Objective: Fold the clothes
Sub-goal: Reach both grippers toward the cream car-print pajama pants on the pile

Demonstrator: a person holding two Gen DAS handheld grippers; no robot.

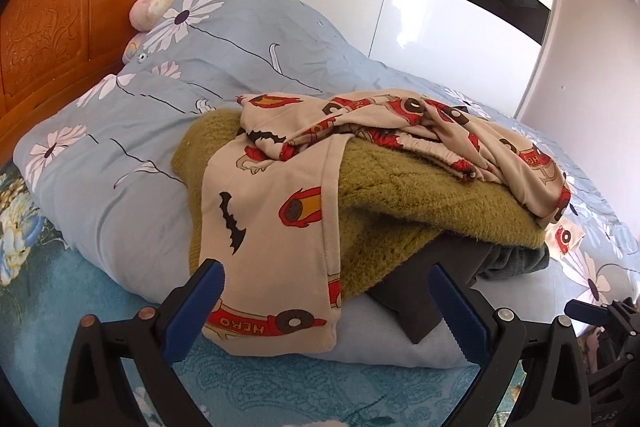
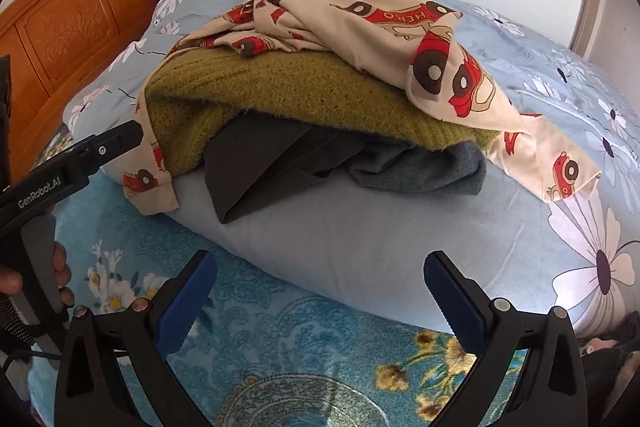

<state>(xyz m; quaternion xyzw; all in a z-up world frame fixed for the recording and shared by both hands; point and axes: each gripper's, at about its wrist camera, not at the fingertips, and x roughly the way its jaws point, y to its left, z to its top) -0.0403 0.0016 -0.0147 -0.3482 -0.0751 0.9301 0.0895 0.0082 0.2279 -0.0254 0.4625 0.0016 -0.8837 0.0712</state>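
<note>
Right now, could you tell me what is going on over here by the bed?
A person holds a gripper in each hand, facing a pile of unfolded clothes on the blue floral duvet. A cream car-print garment lies on top, draped over a green knit sweater, with a dark garment and a grey one beneath. The left gripper is open, with the print garment's hanging end between its fingers. The right gripper is open and holds nothing. Folding has not started.

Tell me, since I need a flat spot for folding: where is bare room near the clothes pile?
Free: teal bedspread before the right gripper, and blue duvet under the grey garments. Crowded: cartoon-print garment and green sweater.
</note>
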